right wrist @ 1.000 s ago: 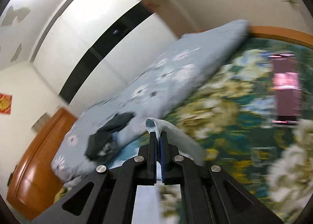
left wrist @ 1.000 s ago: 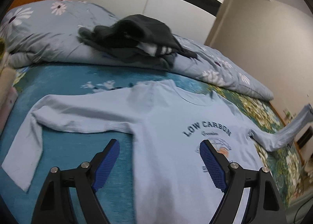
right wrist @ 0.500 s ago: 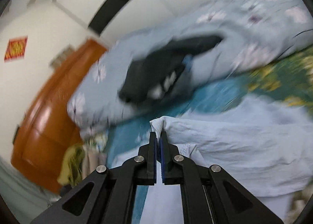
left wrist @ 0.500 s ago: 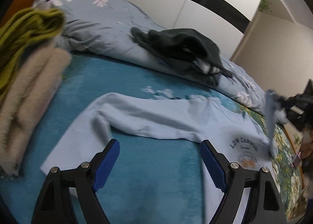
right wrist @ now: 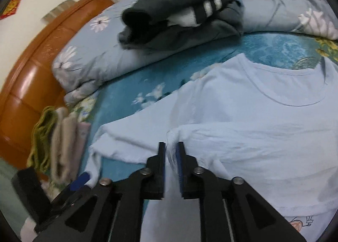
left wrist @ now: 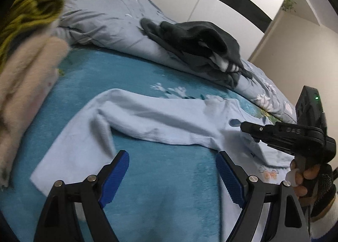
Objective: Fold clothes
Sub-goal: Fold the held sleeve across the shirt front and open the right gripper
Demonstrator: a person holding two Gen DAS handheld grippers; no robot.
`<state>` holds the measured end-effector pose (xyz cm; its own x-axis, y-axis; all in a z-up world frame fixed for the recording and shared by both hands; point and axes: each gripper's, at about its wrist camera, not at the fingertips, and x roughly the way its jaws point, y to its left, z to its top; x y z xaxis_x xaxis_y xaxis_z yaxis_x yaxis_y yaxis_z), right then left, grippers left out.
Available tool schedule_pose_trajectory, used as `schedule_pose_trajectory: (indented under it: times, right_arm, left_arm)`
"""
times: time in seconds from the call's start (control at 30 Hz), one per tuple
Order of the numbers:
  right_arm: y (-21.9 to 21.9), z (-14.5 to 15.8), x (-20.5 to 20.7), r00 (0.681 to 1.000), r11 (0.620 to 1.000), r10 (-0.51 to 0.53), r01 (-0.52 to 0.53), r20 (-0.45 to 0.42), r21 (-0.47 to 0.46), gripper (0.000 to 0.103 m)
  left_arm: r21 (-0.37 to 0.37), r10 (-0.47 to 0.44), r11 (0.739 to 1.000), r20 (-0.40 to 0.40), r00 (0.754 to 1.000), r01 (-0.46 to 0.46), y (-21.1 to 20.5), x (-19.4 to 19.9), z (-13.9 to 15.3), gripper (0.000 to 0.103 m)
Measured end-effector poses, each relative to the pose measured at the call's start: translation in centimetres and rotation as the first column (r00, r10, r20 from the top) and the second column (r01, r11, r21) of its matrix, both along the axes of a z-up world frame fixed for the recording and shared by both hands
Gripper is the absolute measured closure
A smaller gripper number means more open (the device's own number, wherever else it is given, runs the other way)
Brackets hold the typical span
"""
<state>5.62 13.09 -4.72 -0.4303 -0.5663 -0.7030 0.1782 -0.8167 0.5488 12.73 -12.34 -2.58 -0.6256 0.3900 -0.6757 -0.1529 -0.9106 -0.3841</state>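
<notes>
Landmark: pale blue long-sleeved shirt (left wrist: 169, 127), spread face up on the bed (left wrist: 160, 178), collar toward the rolled quilt (left wrist: 109, 22).
Left of the shirt: a stack of folded clothes (left wrist: 27, 85). Risk: a wide swing of the near sleeve could knock it over.
Left tool (left wrist: 172, 176): spread wide, holding nothing, above bare bed below the shirt's outstretched sleeve (left wrist: 135, 119). Risk: closing here would catch bedding, not sleeve.
On the shirt's chest: the other sleeve (right wrist: 243, 136), laid across.
Right tool (right wrist: 170, 153): its jaws have just been parting; the cuff (right wrist: 172, 136) sits between them, apparently no longer pinched. Risk: if cloth clings to a pad as the tool lifts, the sleeve drags off and the fold is undone.
Beyond the shirt's collar: dark clothes (right wrist: 181, 3) on the quilt, well apart, no hazard.
</notes>
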Motion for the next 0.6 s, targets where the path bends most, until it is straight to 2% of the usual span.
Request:
schedule_pose_trajectory:
  times: [0.07,0.17,0.3,0.43,0.5,0.53,0.6]
  right_arm:
    - [1.9,1.3,0.8,0.999,0.999,-0.006,0.004,-0.041,-0.050,0.075]
    - [6.1,3.5,2.0,0.992,0.995,-0.070,0.062,-0.105,-0.076,0.068]
    - [12.7,5.3,4.3,0.968,0.979,-0.201,0.192,-0.148,-0.069,0.067]
    - [18.7,5.2,7.4,0.942,0.953,-0.304,0.300,-0.142,-0.050,0.067]
    - [20.9,4.7,8.9,0.933,0.942,-0.336,0.334,-0.131,-0.039,0.067]
    - [21.7,4.3,9.5,0.929,0.937,-0.348,0.347,-0.125,-0.037,0.067]
    - [22.6,3.7,10.4,0.925,0.932,-0.363,0.362,-0.114,-0.034,0.067]
  left_arm:
    - [0.022,-0.031,0.999,-0.003,1.000,0.031,1.2,-0.5,0.2,0.017]
    - [0.078,-0.093,0.993,0.003,0.996,0.093,3.5,-2.1,0.5,0.017]
    - [0.151,-0.177,0.974,0.034,0.984,0.170,7.3,-4.9,0.2,0.017]
    - [0.183,-0.258,0.954,0.088,0.962,0.239,10.6,-6.8,-0.7,0.017]
    - [0.175,-0.265,0.954,0.119,0.957,0.243,11.6,-7.2,-1.2,0.018]
    - [0.174,-0.267,0.954,0.129,0.955,0.244,11.9,-7.3,-1.4,0.019]
    - [0.194,-0.271,0.951,0.150,0.951,0.241,12.3,-7.6,-2.1,0.031]
